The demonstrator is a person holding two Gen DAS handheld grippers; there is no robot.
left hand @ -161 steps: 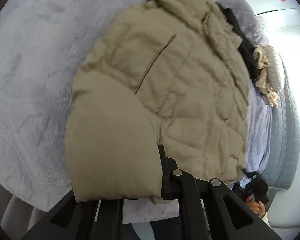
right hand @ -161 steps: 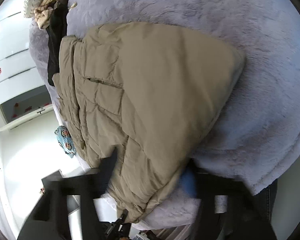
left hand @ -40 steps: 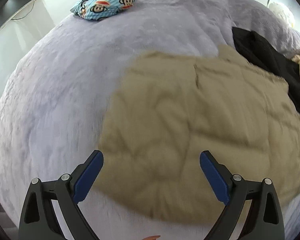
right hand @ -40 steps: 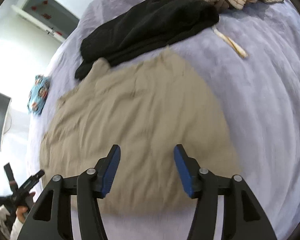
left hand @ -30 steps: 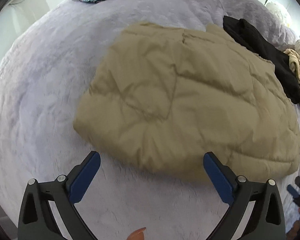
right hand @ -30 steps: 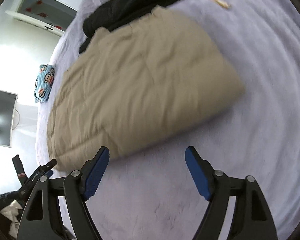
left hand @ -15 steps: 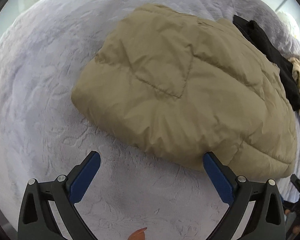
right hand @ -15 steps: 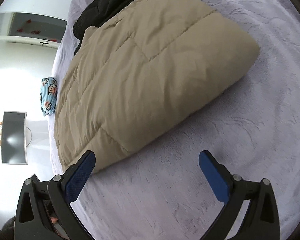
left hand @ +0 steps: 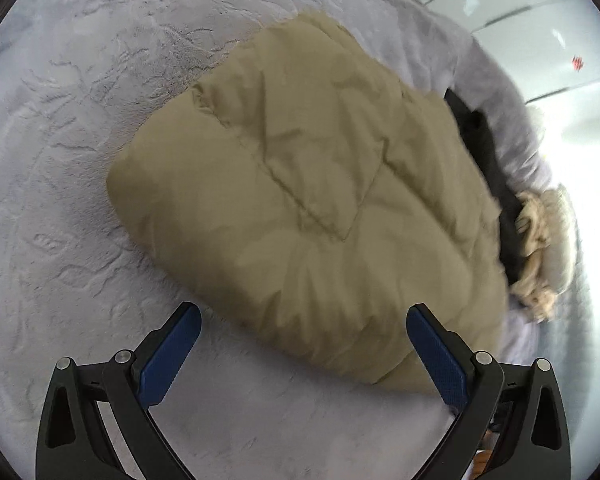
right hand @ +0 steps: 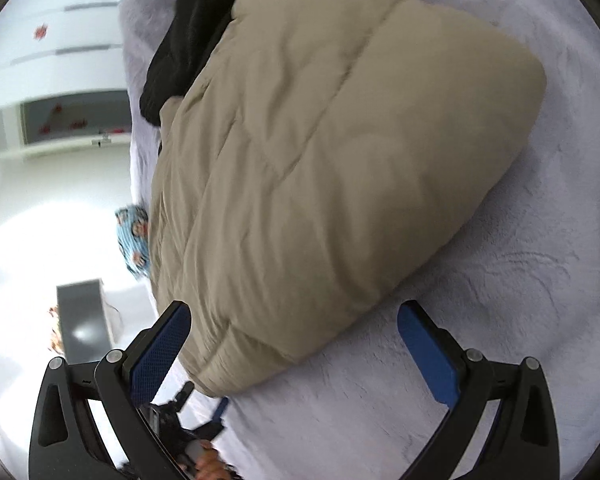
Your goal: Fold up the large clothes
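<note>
On the bed (left hand: 60, 160), both claws, left (left hand: 303, 344) and right (right hand: 294, 338), spread empty over the jacket (left hand: 320, 200); best pinch its near edge deep.

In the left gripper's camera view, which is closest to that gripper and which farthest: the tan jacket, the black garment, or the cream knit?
1. Tan jacket: right ahead of the open left gripper, mid-bed.
2. Black garment: behind the jacket's far edge, on the right.
3. Cream knit: past the black garment, at the right-hand bed edge.
</note>
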